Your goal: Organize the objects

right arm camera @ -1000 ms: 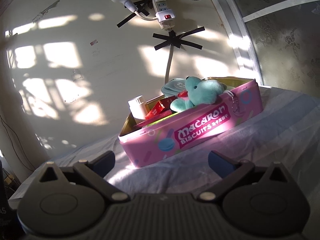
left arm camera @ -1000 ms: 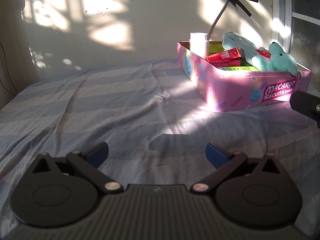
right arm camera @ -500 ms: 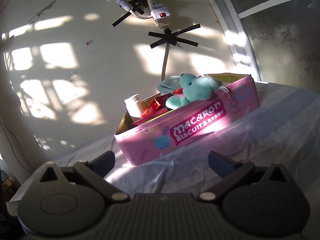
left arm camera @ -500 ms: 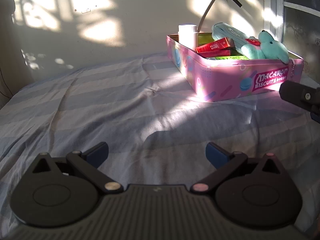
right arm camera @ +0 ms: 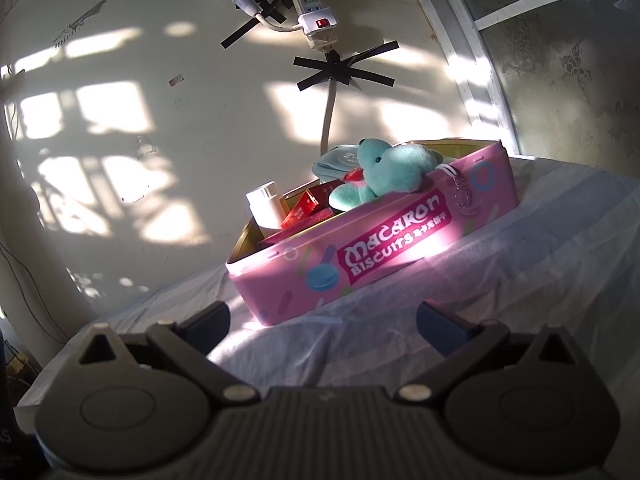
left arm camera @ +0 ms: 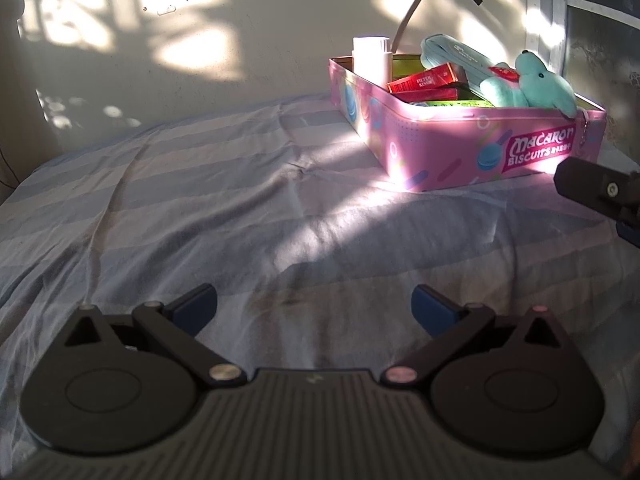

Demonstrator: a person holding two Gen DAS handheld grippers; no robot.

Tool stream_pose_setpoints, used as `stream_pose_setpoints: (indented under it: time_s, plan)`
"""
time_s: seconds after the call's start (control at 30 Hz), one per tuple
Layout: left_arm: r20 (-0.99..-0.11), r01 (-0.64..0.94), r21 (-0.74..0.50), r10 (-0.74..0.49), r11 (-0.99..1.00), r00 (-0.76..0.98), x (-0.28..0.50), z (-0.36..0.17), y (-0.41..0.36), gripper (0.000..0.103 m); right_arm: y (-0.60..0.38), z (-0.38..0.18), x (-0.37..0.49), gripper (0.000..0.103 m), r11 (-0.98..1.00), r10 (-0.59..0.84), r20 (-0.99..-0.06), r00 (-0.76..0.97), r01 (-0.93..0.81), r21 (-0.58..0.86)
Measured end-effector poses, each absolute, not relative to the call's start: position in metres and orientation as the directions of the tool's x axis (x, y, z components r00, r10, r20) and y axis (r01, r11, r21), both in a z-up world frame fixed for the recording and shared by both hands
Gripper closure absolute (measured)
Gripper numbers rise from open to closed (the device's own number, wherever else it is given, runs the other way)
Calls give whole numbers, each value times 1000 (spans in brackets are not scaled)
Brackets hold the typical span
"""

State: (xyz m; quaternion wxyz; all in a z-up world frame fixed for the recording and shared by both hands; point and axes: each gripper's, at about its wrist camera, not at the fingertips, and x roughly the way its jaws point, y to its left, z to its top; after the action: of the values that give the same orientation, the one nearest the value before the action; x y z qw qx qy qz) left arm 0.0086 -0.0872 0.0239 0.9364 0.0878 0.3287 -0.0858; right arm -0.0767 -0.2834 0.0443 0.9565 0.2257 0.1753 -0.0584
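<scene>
The left gripper (left arm camera: 314, 304) sat low over the striped bedsheet (left arm camera: 200, 208), level and pointing forward, its blue-padded fingers spread wide with nothing between them. The right gripper (right arm camera: 323, 322) was likewise released and empty, tipped slightly upward toward the pink biscuit tin (right arm camera: 400, 248), which stood on the sheet just ahead of its fingertips. Inside the tin lay a teal plush toy (right arm camera: 394, 172) draped at the front wall, a white bottle (right arm camera: 266, 206) upright at the far-left corner, red boxes (right arm camera: 306, 208) and a light-blue pouch (left arm camera: 452, 58) behind them.
</scene>
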Motion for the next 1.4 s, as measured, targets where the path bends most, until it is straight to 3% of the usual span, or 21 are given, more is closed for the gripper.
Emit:
stream_pose_setpoints:
  time_s: [1.4]
  plan:
    - [-659,230,98,-110,968,744,12,19,-89,0,-282,37,-74,0,887,-33,-377,925,201,416]
